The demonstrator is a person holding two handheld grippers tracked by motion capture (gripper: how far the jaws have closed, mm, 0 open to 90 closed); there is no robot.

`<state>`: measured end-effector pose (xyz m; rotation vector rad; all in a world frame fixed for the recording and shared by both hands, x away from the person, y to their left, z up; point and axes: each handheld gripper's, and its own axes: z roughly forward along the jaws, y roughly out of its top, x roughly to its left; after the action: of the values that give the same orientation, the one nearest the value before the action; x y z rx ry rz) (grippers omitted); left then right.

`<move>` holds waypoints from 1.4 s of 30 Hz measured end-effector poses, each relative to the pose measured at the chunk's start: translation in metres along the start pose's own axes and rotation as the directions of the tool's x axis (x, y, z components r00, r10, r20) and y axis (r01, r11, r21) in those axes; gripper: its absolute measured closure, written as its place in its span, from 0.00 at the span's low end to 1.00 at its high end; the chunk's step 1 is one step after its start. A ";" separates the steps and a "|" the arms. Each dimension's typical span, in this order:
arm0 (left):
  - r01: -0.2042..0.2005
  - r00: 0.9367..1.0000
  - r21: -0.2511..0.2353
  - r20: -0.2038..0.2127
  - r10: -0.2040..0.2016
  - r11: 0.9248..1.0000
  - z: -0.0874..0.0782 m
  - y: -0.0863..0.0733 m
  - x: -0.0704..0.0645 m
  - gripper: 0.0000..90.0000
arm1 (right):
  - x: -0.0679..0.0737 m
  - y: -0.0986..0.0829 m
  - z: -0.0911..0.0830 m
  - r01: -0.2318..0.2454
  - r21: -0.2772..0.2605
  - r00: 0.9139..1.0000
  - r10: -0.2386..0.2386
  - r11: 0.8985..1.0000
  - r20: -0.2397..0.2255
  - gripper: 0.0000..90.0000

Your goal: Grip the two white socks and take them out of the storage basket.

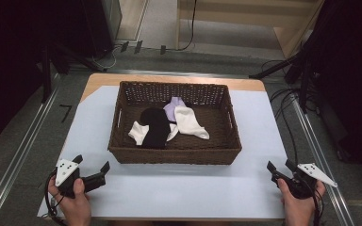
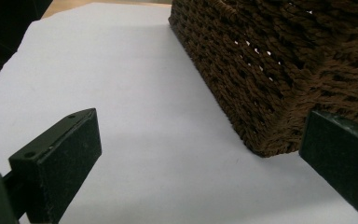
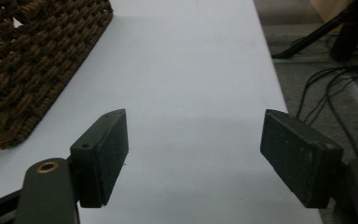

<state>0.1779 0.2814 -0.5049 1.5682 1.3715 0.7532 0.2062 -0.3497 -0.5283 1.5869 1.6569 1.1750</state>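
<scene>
Socks [image 1: 169,125] in wicker basket [image 1: 174,155], frame centre; left gripper [image 1: 93,169] lower left, right gripper [image 1: 279,168] lower right, jaws spread, empty, roughly equidistant.

A black "7" marks the floor [image 1: 66,113].

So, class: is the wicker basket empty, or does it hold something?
Not empty. The basket holds a loose heap of socks: a black sock, a lavender sock and white socks, overlapping on its floor.
</scene>
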 end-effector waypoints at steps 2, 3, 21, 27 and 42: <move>0.003 1.000 -0.004 0.002 -0.003 1.000 0.000 0.000 0.000 0.00 | 0.002 0.000 0.000 0.014 -0.004 1.000 -0.014 1.000 0.013 0.28; 0.004 1.000 -0.002 0.003 -0.004 1.000 0.000 0.000 0.000 0.00 | 0.003 0.001 0.000 0.021 -0.008 0.999 -0.021 1.000 0.031 0.28; 0.003 1.000 0.006 0.001 -0.003 1.000 0.001 0.000 0.001 0.00 | 0.061 0.073 0.000 0.032 -0.073 0.999 -0.034 0.997 -0.036 0.25; 0.004 1.000 0.005 0.001 -0.004 1.000 0.001 0.000 0.001 0.00 | 0.083 0.098 0.012 0.048 -0.088 0.996 -0.054 0.995 -0.065 0.25; 0.002 1.000 0.006 0.001 -0.002 1.000 0.001 0.000 0.001 0.00 | 0.149 0.146 0.043 0.122 -0.084 0.981 -0.133 0.989 -0.138 0.25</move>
<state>0.1793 0.2818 -0.5053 1.5713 1.3752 0.7473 0.2925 -0.2081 -0.3948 1.3564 1.7549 1.2942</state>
